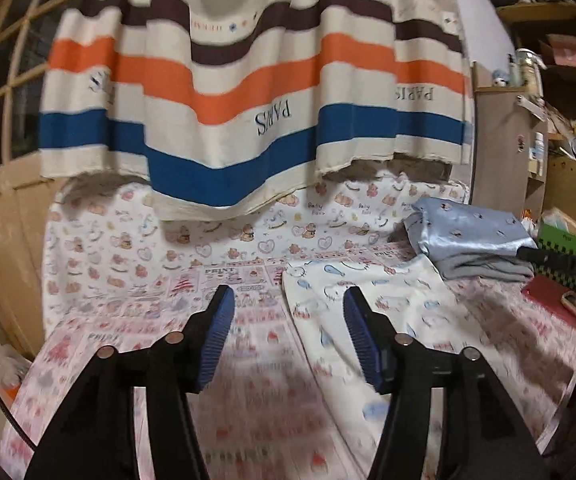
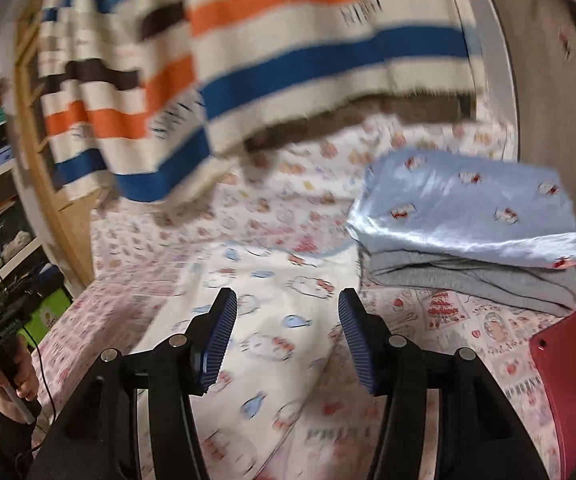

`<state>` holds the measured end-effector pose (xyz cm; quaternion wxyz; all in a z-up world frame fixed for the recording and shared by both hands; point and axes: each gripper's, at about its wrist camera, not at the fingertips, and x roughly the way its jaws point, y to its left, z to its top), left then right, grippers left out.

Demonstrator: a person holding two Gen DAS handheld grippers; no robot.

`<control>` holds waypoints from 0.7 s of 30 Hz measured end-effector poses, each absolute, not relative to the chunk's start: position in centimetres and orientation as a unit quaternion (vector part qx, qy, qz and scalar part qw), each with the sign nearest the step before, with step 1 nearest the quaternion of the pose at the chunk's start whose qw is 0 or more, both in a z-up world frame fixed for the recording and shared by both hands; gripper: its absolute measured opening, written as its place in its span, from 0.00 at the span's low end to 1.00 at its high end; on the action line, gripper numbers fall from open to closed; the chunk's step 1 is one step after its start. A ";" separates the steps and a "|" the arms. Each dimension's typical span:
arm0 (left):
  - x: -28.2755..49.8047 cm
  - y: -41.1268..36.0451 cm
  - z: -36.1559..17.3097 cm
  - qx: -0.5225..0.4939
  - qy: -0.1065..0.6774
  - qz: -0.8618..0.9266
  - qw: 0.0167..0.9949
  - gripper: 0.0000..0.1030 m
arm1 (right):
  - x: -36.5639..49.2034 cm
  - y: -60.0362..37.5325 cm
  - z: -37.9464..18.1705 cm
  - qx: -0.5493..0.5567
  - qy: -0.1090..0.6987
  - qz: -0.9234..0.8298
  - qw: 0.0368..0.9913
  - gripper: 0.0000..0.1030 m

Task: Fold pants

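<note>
Left gripper (image 1: 288,336) jaws spread wide, holding nothing, over the pink printed bedsheet (image 1: 247,420). Right gripper (image 2: 285,336) jaws likewise apart and empty, right above the white cartoon-print pants (image 2: 271,320), which lie flat on the sheet, near end cut off behind the fingers. Red tablet-like item (image 2: 564,384) at near right, partly out of frame. Further right, a folded blue satin piece (image 2: 468,208) stacked on grey cloth (image 2: 476,280). Far: striped curtain (image 1: 247,92), blurred in the right view.
</note>
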<state>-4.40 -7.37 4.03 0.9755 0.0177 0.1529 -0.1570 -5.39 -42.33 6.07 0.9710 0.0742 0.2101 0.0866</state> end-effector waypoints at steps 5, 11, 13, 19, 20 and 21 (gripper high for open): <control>-9.3 -6.9 2.1 -0.002 0.127 -0.147 0.981 0.91 | -11.5 -39.1 4.4 0.052 0.152 0.095 0.982 0.57; -12.1 -6.1 0.6 0.007 0.097 -0.118 0.988 0.99 | -13.6 -37.4 2.9 0.025 0.149 0.110 0.982 0.71; -13.0 -6.5 0.1 0.028 0.084 -0.105 0.991 0.99 | -14.4 -37.3 2.3 0.024 0.138 0.092 0.986 0.86; -14.6 -7.0 -2.1 0.032 0.069 -0.088 0.993 0.99 | -16.5 -37.4 0.4 0.028 0.121 0.050 0.991 1.00; -14.6 -7.1 -2.4 0.034 0.077 -0.091 0.992 0.99 | -16.8 -37.4 0.2 0.029 0.117 0.044 0.992 1.00; -14.4 -7.1 -2.8 0.037 0.089 -0.094 0.991 0.99 | -17.1 -37.4 0.0 0.027 0.113 0.038 0.992 1.00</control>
